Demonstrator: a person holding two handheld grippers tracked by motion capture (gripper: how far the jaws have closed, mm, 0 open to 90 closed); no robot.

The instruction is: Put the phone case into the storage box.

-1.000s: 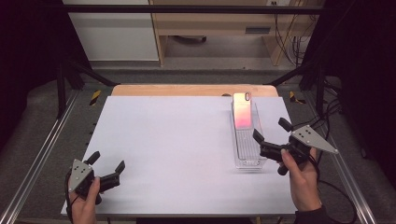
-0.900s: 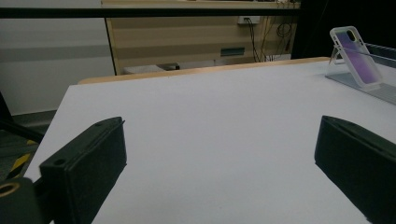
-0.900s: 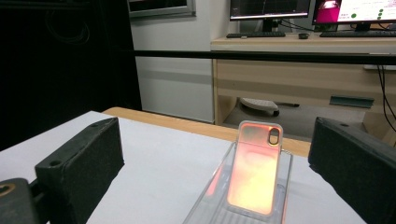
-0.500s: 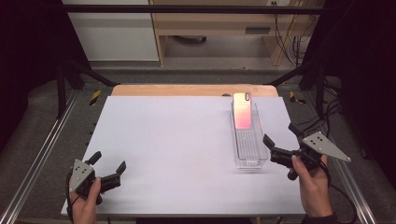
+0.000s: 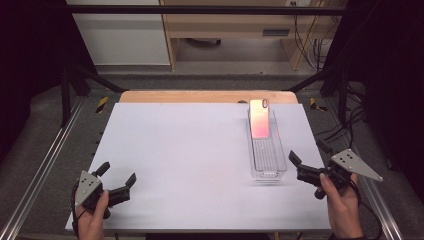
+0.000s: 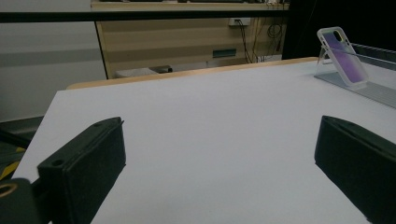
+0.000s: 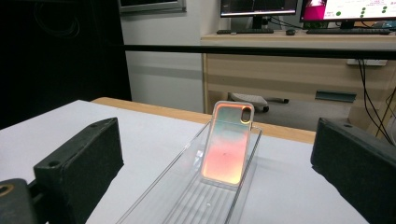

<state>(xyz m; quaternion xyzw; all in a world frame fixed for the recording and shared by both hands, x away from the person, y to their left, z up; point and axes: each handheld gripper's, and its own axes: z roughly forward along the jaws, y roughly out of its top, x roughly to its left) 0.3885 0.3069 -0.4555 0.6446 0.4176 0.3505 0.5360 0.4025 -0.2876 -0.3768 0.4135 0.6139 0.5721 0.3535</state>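
Phone case (image 5: 260, 119) leans in the tray (image 5: 267, 160) at far right; both grippers, left (image 5: 116, 181) and right (image 5: 306, 159), gape empty.

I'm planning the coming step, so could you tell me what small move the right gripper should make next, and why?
Probably ease the right gripper forward toward the phone case. Its jaws stand open and empty beside the near end of the clear tray, and the case leans at the tray's far end, held by nothing.
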